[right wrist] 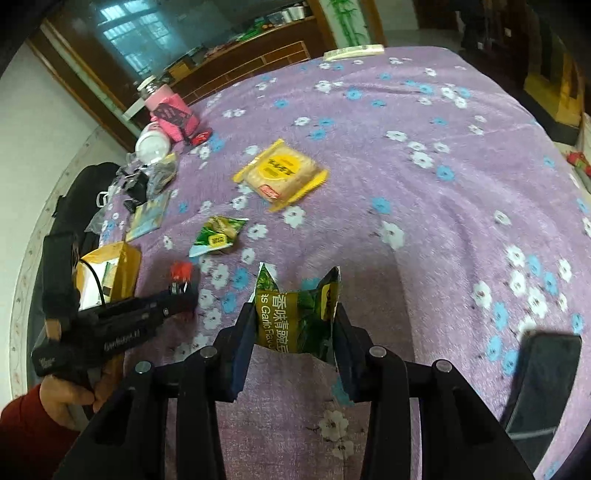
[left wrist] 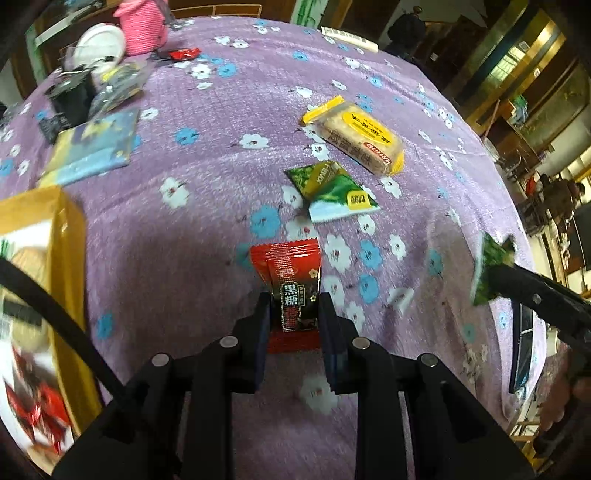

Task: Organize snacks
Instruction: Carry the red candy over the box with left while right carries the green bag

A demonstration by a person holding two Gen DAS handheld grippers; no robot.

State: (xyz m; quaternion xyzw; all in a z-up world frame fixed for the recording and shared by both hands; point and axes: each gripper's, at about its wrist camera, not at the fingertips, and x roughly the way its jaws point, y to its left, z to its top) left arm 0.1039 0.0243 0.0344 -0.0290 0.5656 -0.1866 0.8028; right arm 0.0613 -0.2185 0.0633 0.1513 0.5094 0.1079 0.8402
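My left gripper is shut on a red and black candy packet, held above the purple flowered cloth. My right gripper is shut on a green garlic-flavour pea packet, which bows between the pads. Each gripper shows in the other's view: the right gripper with the green packet at the right, the left gripper with the red packet at the left. On the cloth lie a second green packet and a yellow cracker pack.
A yellow box holding snacks stands at the left edge. A pink knitted holder, a white lid, dark bags and a blue booklet crowd the far left. A dark phone lies at the right. A hand in a red sleeve holds the left gripper.
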